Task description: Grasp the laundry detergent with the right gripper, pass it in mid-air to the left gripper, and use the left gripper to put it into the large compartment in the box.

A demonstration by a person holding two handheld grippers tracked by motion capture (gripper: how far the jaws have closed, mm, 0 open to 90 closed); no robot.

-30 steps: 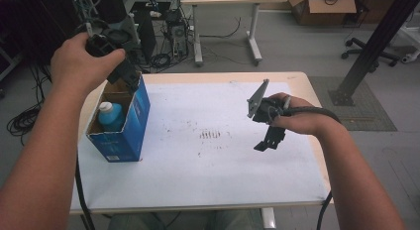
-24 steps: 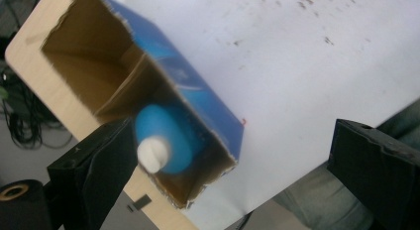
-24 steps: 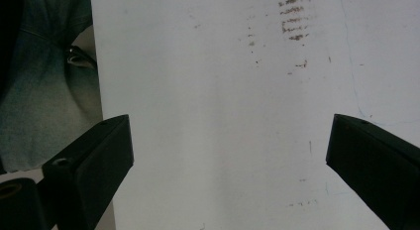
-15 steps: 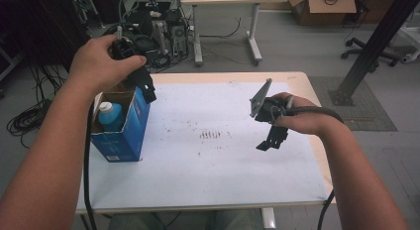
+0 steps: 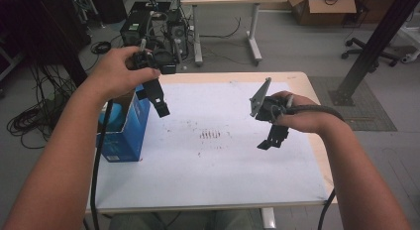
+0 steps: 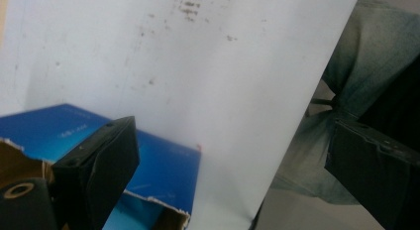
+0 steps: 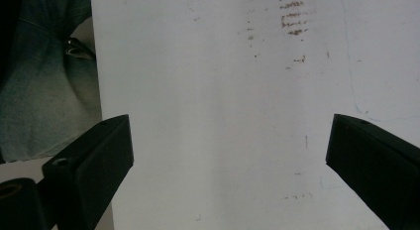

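the left gripper [image 5: 159, 105] is hovering wide and empty beside the blue box [image 5: 130, 136] (bottle [image 5: 110, 116] inside, untouched); the right gripper [image 5: 272, 139] is waiting, jaws wide, empty.

No legible text: the blue box [image 5: 126, 136] carries faint white print too blurred to read, and the table sheet [image 5: 218, 160] bears only smudges.

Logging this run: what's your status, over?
Left gripper open, empty, above blue box. Right gripper open, empty, over table. Bottle in box. Nothing in the way.
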